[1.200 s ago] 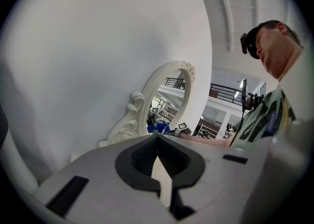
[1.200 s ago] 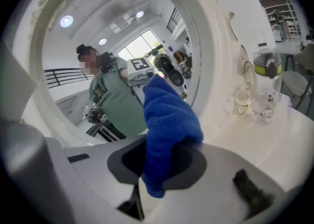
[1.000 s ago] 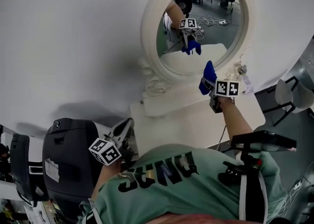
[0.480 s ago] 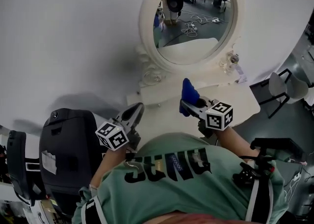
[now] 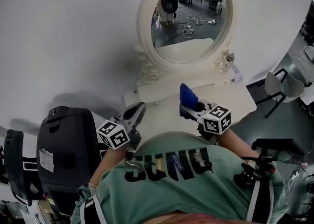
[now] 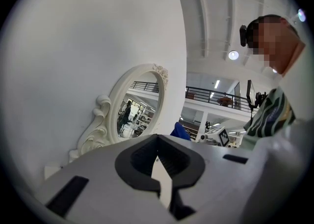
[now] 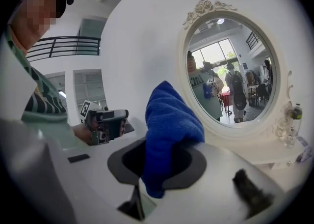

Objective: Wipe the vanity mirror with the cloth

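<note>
The blue cloth (image 7: 169, 125) stands bunched and upright. Its long axis runs up out of the right gripper (image 5: 188, 107), whose jaws clamp its lower part. Its top points toward the oval vanity mirror (image 5: 189, 19) and is well apart from the glass. The left gripper (image 6: 158, 163) has its jaws together on nothing. The dark lettering on the green shirt (image 5: 171, 188) cannot be read with certainty.

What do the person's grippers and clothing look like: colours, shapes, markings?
The left gripper and right gripper are pale grey with dark-lined jaws; each carries a white cube of black square markers. The shirt is green with dark lettering.
</note>
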